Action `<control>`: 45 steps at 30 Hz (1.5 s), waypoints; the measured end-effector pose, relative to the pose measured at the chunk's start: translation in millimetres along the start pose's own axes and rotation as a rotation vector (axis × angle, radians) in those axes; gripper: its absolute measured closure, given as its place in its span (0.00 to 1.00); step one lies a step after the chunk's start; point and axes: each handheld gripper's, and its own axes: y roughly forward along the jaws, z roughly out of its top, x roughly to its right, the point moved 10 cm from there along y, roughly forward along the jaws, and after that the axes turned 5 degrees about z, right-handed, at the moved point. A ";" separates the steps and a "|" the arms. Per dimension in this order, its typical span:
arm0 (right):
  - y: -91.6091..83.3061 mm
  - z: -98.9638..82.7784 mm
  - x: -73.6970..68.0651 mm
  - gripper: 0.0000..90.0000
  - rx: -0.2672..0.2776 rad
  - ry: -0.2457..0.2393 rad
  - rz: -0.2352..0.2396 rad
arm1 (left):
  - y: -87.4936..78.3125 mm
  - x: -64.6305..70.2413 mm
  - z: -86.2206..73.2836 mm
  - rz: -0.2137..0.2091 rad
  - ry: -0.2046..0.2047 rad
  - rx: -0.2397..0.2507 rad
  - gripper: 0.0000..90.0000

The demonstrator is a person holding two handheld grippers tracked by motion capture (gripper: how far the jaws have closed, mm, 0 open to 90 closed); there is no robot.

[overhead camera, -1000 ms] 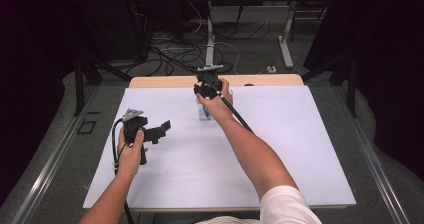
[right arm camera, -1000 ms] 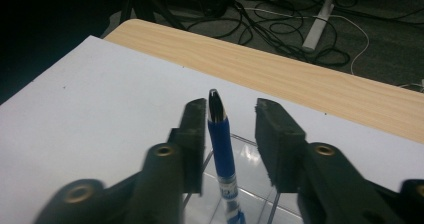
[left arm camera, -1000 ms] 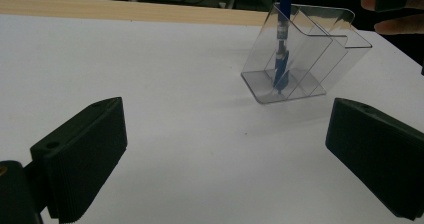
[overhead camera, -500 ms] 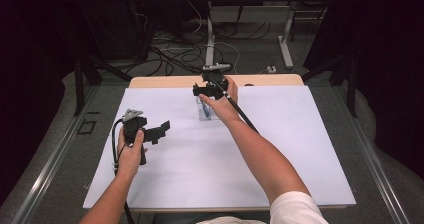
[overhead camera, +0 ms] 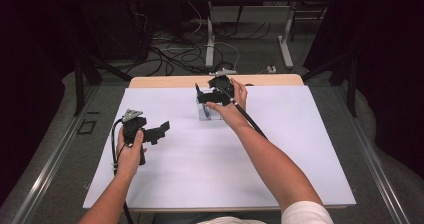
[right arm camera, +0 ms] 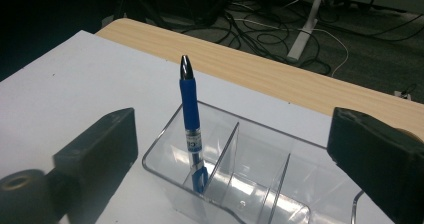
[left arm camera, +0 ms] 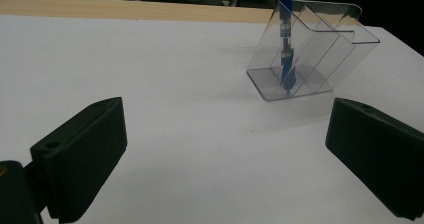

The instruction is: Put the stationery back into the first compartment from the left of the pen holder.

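Near edge, high view: left gripper (overhead camera: pixel 162 129) sits at about 8 o'clock on the white table (overhead camera: pixel 210 174), hand wrapped round its handle, jaws wide apart and empty, pointing toward 2 o'clock. In the left gripper view both black pads frame bare table, and the clear holder (left arm camera: pixel 320 59) stands well apart at 1 o'clock from them, with the blue pen (left arm camera: pixel 286 39) upright inside.

Farther out, right gripper (overhead camera: pixel 199 98) hovers at 12 o'clock of the table, just over the clear holder (overhead camera: pixel 210 113). Its jaws have just been opening and now stand spread wide, gripping nothing. In the right gripper view the pen (right arm camera: pixel 191 119) stands near upright in the end compartment of the holder (right arm camera: pixel 250 184), metal tip up, between the two pads but closer to the 9 o'clock one, touching neither. Beyond lies the wooden table edge (right arm camera: pixel 280 79), then the floor cables (right arm camera: pixel 280 29).
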 end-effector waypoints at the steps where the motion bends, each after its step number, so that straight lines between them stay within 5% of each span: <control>1: -1.6 -1.2 -0.3 0.02 -0.001 -0.004 0.003 | 0.1 -0.2 -0.3 0.001 0.002 -0.001 0.03; 14: -27.5 -16.2 1.1 0.00 -0.007 -0.031 0.014 | 1.8 -1.1 -3.4 0.006 0.014 -0.012 0.03; 29: -60.3 -47.9 27.3 0.00 -0.041 -0.056 -0.030 | 1.5 -2.2 -5.6 0.015 0.053 -0.019 0.03; 45: -108.0 -82.4 56.8 0.00 -0.025 0.006 -0.039 | 1.2 -1.8 -6.8 0.016 0.072 -0.023 0.03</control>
